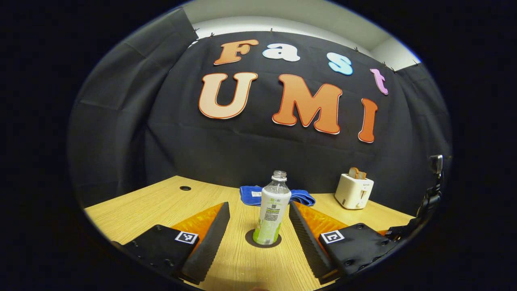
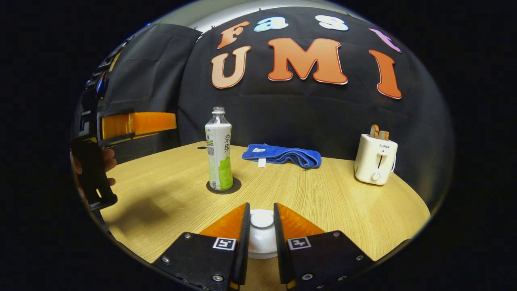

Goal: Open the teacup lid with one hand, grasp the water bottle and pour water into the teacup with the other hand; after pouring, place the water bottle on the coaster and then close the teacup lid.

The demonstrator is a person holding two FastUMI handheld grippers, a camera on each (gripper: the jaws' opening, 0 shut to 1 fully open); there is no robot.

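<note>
The bottle [image 1: 272, 214] stands upright on the coaster [image 1: 249, 239], between the spread fingers of the left gripper [image 1: 258, 210] and untouched; nearer than the coaster, the right gripper [image 2: 261, 214] clamps the lid [image 2: 262, 219]

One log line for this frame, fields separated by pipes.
bottle upright on coaster | left gripper open, bottle between fingers | right gripper shut on teacup lid

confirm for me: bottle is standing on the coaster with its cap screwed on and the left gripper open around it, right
Not quite: the bottle has no cap; its neck is open, as the left gripper view shows. The rest holds: it stands upright on the coaster, with the left gripper open either side of it.
</note>
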